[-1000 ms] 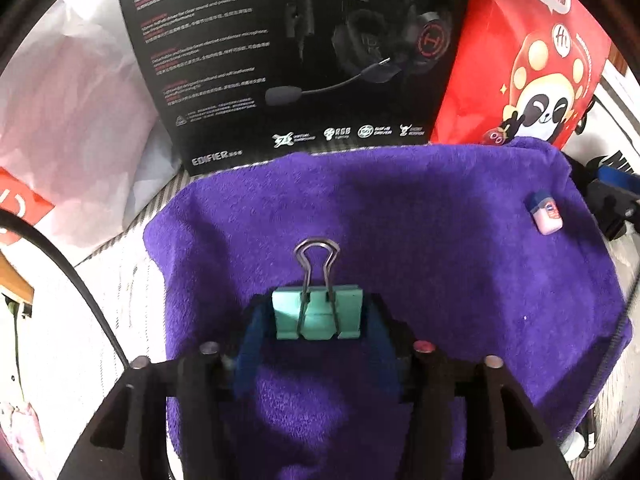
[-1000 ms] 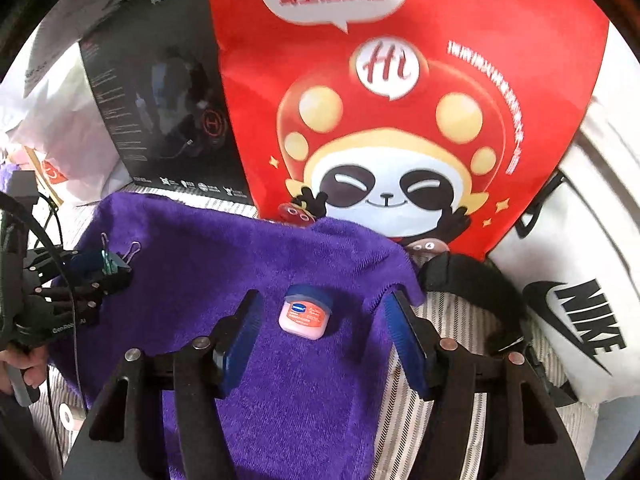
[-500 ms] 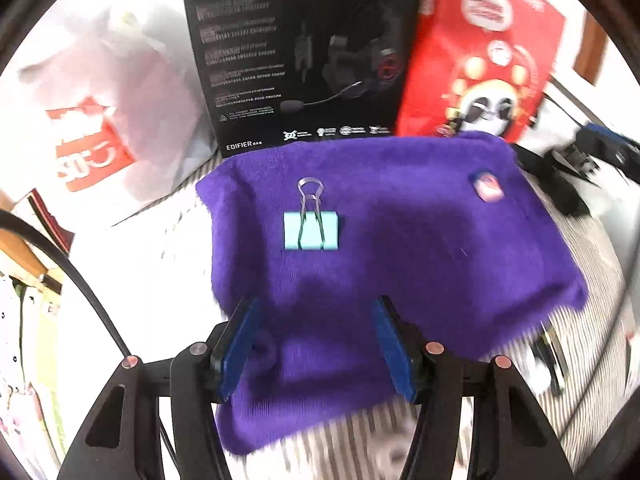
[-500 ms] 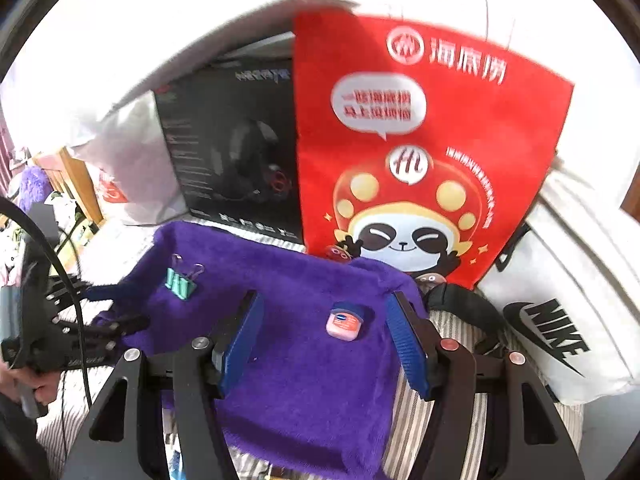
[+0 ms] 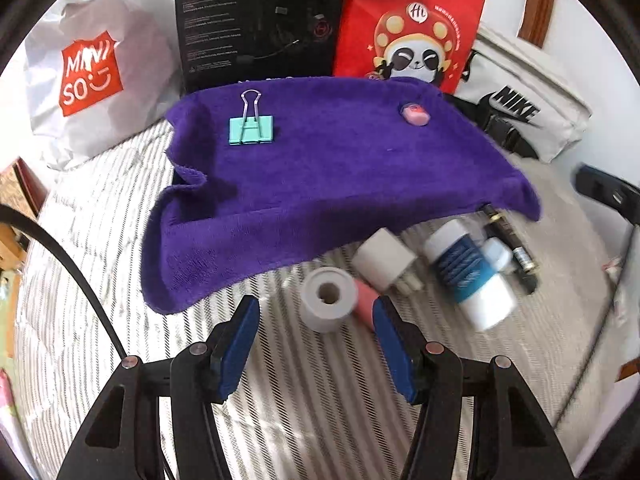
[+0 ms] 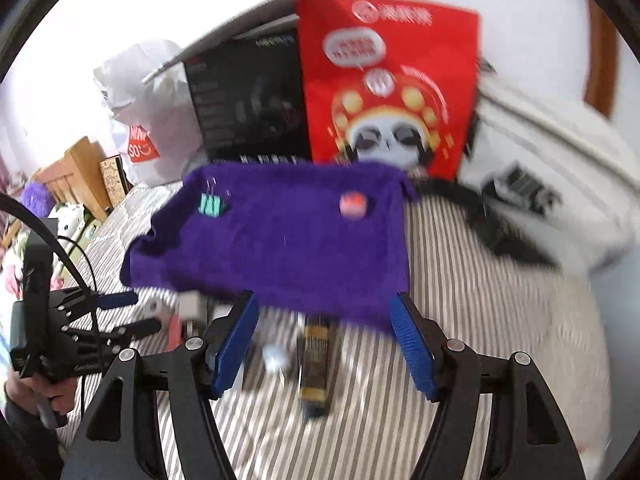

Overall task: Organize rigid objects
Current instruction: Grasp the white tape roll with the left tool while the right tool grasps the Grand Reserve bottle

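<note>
The left gripper [image 5: 316, 332] hangs over the striped bed [image 5: 100, 280] with its jaws moderately apart and nothing between the pads. Just beyond its fingertips, at about 12 o'clock, a white roll [image 5: 328, 299] lies on its side with its hole facing the camera, touching a pink thing [image 5: 363, 300] beside it. At 1 o'clock lie a white block [image 5: 383, 258], a blue-and-white bottle [image 5: 468, 276] and a dark pen [image 5: 508, 248], close together.

Farther out at 12 o'clock a purple towel [image 5: 328, 184] is spread on the bed. On it, a teal clip [image 5: 251, 130] lies flat at 11 o'clock with its wire handles pointing away, and a small pink jar [image 5: 415, 113] sits at 1 o'clock, well apart from the clip.

The right gripper [image 6: 324, 340] is empty, its jaws opening, framing the towel's near edge. A black-and-gold thing [image 6: 316, 364], blurred, lies on the bed between its fingers.

Behind the towel stand a white bag [image 5: 92, 76], a black box [image 5: 260, 20], a red bag [image 5: 412, 28] and a Nike bag [image 5: 520, 100].
</note>
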A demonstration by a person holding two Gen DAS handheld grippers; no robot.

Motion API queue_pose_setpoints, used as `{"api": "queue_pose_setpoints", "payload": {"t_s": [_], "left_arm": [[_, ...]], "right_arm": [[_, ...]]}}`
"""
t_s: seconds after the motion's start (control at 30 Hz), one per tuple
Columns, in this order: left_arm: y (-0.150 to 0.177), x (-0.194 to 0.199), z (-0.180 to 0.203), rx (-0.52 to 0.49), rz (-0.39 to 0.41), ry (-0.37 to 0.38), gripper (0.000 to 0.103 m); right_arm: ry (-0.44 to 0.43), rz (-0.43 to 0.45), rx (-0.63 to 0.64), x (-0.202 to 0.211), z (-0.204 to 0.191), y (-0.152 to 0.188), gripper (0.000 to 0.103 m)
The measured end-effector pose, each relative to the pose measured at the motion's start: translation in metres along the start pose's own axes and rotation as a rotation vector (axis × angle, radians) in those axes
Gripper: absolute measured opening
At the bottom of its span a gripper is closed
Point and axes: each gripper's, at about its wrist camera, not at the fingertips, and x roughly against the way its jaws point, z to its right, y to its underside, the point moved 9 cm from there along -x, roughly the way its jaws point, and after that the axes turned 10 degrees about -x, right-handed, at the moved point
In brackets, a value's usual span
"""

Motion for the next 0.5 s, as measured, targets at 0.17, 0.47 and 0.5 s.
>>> {"api": "queue_pose_setpoints", "payload": {"t_s": [0.17, 0.47, 0.5], "left_arm": [[-0.001, -0.007, -0.012, 0.01, 0.016, -0.038, 0.056], [-0.001, -0.019, -0.007, 0.01, 0.007, -0.046, 0.044], [0.0, -0.02, -0.005, 0.006, 0.007, -0.051, 0.044]], "right_arm": [[0.005, -0.034, -0.068, 0.0, 0.013, 0.031, 0.068], [0.033, -0.063, -0.07, -0.009, 0.023, 0.051, 0.068], [0.039, -0.068, -0.069, -0.011, 0.024, 0.053, 0.068]]}}
